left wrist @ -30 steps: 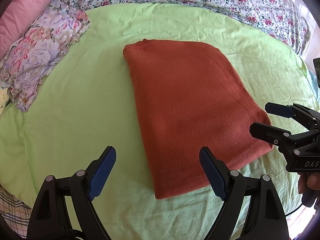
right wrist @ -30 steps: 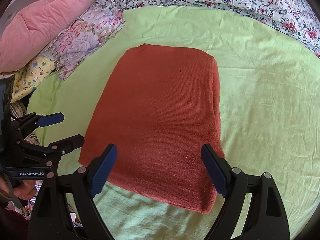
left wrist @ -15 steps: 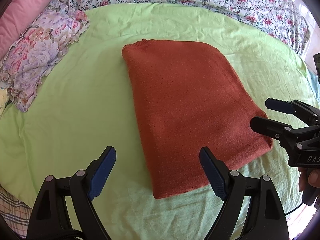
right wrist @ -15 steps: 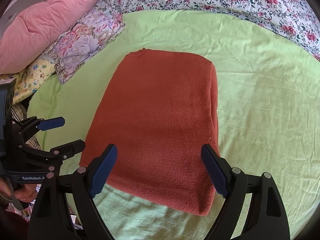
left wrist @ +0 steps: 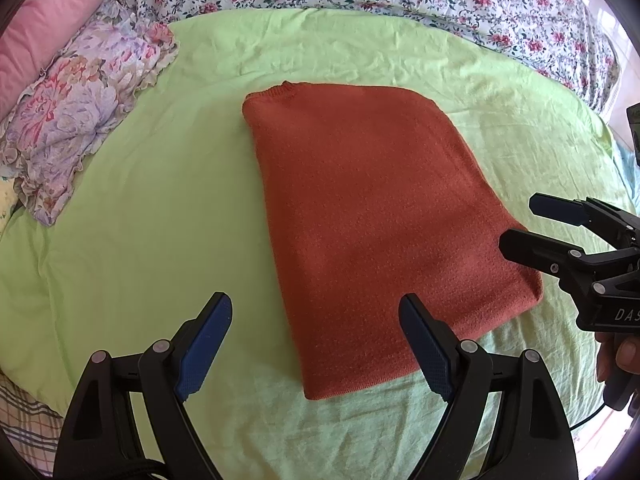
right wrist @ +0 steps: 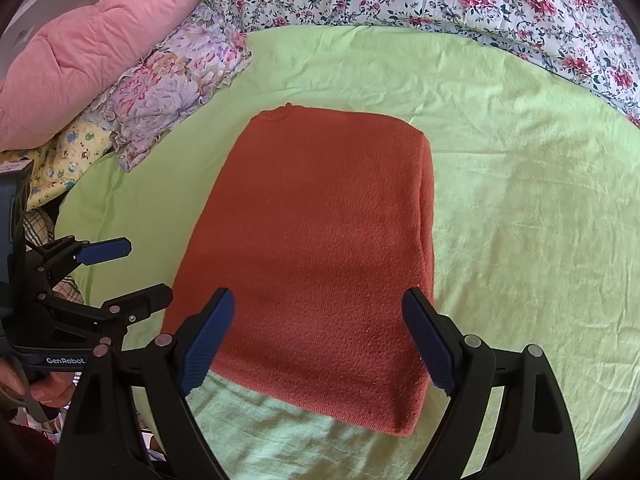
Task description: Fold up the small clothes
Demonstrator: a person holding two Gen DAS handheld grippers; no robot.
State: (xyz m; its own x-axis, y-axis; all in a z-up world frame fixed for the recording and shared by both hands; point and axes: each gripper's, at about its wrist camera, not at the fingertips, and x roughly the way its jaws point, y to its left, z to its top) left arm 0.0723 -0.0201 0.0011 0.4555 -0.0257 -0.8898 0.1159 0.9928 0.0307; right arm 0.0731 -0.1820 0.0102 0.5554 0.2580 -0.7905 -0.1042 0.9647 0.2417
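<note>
one garment lay in front of you, a rust-orange knit sweater (left wrist: 372,216) already folded into a thick rectangle on the green sheet (left wrist: 140,220) of the bed. by the look of it, most of the folding was done — sleeves tucked out of sight, edges fairly square, perhaps one more halving left. the knit looked soft and nubbly, the sheet thin and creased. your left tongs (left wrist: 316,344) and right tongs (right wrist: 320,344) both stood wide apart and empty, hovering over the near hem — touching nothing.
</note>
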